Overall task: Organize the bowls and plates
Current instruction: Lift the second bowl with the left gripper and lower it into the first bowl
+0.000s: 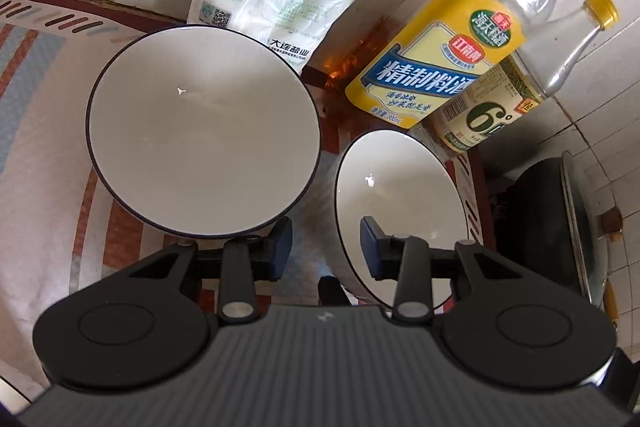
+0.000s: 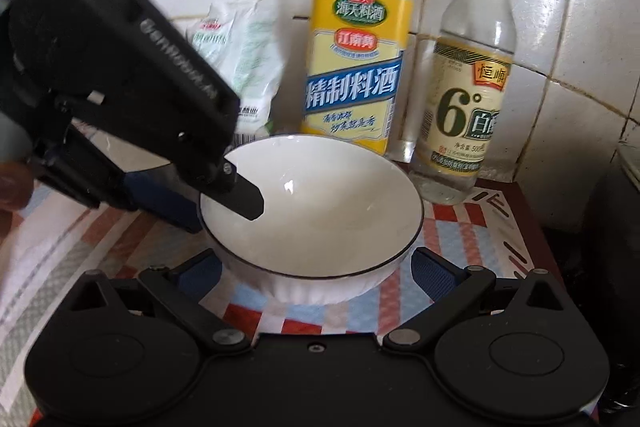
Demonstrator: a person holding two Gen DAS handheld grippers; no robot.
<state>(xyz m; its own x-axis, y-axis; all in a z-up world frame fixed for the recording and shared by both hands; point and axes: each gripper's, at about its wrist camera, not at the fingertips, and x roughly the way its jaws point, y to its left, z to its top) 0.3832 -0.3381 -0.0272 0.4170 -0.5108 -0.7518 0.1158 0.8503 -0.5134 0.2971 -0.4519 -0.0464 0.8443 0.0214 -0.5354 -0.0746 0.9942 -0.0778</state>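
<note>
Two white bowls with dark rims stand on a striped cloth (image 1: 44,131). The larger bowl (image 1: 202,131) is at the left in the left wrist view, the smaller bowl (image 1: 400,199) at the right. My left gripper (image 1: 326,247) is open and straddles the smaller bowl's left rim, one finger inside and one outside. In the right wrist view the same bowl (image 2: 316,211) sits just ahead of my open right gripper (image 2: 316,273), between its spread fingers. The left gripper (image 2: 120,99) reaches in from the left, its finger over the bowl's rim.
A yellow-labelled cooking wine bottle (image 2: 356,67), a white vinegar bottle (image 2: 468,87) and a salt bag (image 2: 240,67) stand against the tiled wall behind the bowls. A dark wok (image 1: 560,223) with a lid sits to the right, off the cloth.
</note>
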